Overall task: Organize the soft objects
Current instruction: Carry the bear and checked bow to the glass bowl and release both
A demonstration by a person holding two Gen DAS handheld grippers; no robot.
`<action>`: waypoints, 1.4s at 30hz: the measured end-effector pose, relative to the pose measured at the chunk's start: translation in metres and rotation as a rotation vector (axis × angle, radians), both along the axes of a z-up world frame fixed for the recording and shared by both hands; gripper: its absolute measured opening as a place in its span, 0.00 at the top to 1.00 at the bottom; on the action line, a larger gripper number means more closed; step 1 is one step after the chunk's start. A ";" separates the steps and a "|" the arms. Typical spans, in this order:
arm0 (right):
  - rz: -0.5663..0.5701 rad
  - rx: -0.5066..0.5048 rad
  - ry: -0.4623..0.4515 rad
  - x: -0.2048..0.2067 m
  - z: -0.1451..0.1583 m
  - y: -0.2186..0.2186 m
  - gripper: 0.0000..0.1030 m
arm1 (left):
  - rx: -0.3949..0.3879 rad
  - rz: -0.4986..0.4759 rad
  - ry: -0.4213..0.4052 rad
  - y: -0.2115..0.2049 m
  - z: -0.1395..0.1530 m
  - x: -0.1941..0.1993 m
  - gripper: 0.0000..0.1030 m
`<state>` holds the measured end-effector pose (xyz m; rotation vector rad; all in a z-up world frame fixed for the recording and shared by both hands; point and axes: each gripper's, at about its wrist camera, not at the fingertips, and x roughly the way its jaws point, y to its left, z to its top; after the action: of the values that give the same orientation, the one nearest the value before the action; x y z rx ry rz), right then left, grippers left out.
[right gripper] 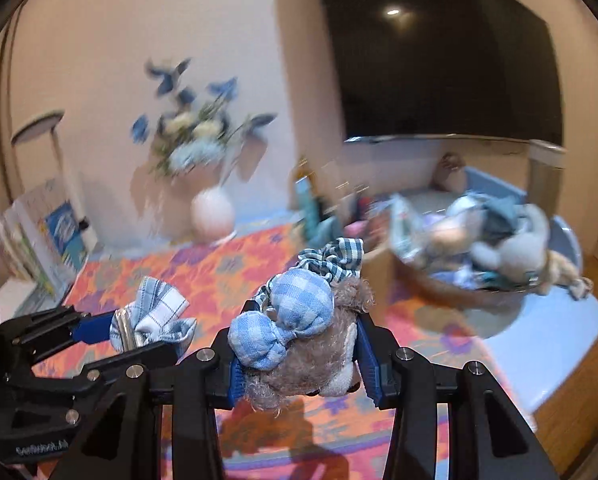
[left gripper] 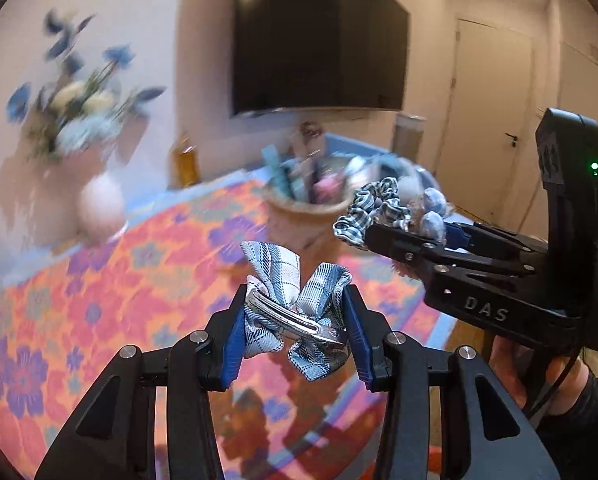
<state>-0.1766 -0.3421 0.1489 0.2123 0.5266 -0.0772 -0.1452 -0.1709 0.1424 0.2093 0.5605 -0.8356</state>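
Plaid bow clip (left gripper: 295, 312) and fuzzy checked scrunchie (right gripper: 299, 332), each pinched between blue-padded fingers (left gripper: 235, 340).

Warm indoor light, background motion-blurred (fisheye-bent edges).

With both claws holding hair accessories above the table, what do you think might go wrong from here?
1. The left claw pinches the plaid bow clip partly on its smooth metal clasp, so it might slip or twist free.
2. The right claw holds a furry bow scrunchie; its checked loop hangs loose and could snag on the basket rim.
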 end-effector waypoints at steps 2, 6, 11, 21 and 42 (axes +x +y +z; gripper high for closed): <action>-0.044 0.005 -0.017 -0.008 0.005 -0.016 0.57 | 0.004 -0.036 -0.013 -0.020 0.009 -0.003 0.59; -0.143 0.038 -0.035 -0.020 0.010 -0.060 0.57 | 0.013 -0.121 -0.014 -0.069 0.025 -0.005 0.59; -0.265 0.062 -0.056 -0.023 0.019 -0.116 0.57 | 0.014 -0.155 0.040 -0.126 0.041 0.010 0.59; -0.388 0.105 -0.166 0.017 0.071 -0.197 0.57 | -0.063 -0.041 0.203 -0.202 0.080 0.098 0.59; -0.336 0.226 0.075 0.147 0.040 -0.287 0.21 | -0.116 0.032 0.271 -0.241 0.049 0.152 0.12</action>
<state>-0.0299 -0.6295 0.1884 0.5191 0.5708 -0.3551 0.0066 -0.4119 0.1916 -0.0197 0.7645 -0.8687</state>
